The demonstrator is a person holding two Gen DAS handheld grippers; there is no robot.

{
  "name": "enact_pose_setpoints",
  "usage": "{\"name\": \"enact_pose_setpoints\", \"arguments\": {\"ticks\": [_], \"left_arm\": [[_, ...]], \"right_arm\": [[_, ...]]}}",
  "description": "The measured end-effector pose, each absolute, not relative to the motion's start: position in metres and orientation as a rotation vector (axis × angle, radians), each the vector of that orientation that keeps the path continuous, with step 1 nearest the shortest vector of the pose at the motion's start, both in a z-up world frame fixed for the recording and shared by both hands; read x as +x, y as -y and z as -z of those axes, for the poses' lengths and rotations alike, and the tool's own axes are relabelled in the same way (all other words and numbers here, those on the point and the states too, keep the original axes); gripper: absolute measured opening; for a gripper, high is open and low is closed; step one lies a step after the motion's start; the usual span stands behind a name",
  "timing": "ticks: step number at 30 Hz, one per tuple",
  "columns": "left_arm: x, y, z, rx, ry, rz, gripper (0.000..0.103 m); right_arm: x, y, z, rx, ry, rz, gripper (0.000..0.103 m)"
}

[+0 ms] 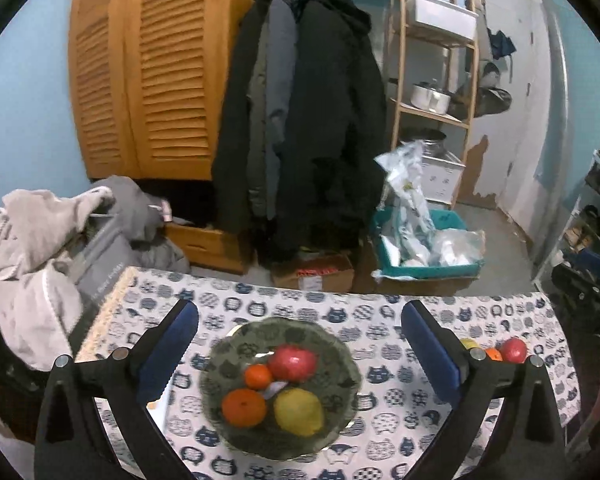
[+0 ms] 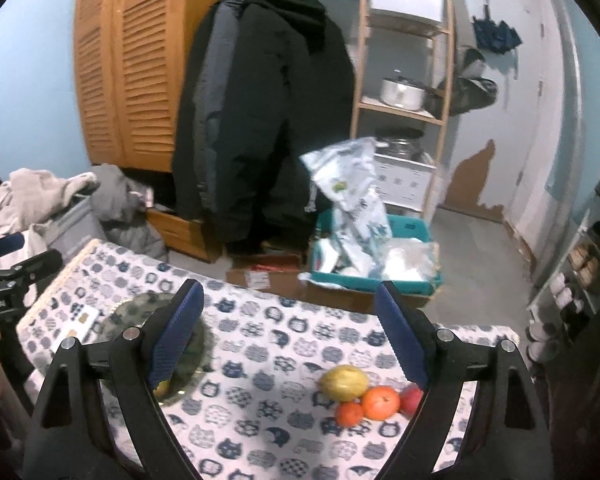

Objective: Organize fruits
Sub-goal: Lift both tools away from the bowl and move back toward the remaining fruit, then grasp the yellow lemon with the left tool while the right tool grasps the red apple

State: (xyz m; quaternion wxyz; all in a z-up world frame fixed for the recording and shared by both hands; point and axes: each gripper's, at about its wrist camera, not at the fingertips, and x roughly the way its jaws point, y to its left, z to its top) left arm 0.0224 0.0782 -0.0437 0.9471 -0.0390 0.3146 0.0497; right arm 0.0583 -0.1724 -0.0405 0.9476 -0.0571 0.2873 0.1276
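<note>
A dark patterned plate [image 1: 340, 354] sits on the cat-print tablecloth and holds a red apple [image 1: 293, 362], a small orange [image 1: 257, 376], a larger orange [image 1: 244, 407] and a yellow pear [image 1: 299, 411]. My left gripper [image 1: 300, 348] is open and empty, hovering over the plate. In the right wrist view a second group lies loose on the cloth: a yellow pear [image 2: 343, 382], a large orange [image 2: 381, 402], a small orange [image 2: 349, 414] and a red apple [image 2: 411, 398]. My right gripper [image 2: 290, 332] is open and empty above them. The plate [image 2: 132, 312] lies to its left.
The table's [image 1: 380, 308] far edge borders a floor with a cardboard box [image 1: 312, 274] and a teal bin [image 1: 424, 246] of bags. Coats [image 1: 300, 120] hang behind; a laundry pile [image 1: 60, 248] lies left, and a shoe rack [image 1: 596, 220] stands right.
</note>
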Motion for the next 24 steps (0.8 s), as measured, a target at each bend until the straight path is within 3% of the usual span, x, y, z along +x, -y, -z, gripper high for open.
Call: {"name": "enact_pose_setpoints", "arguments": {"ticks": [24], "left_arm": [[0.068, 0.054, 0.075, 0.009, -0.777, 0.124, 0.102]], "right_arm": [[0.058, 0.316, 0.089, -0.020, -0.733, 0.014, 0.086]]}}
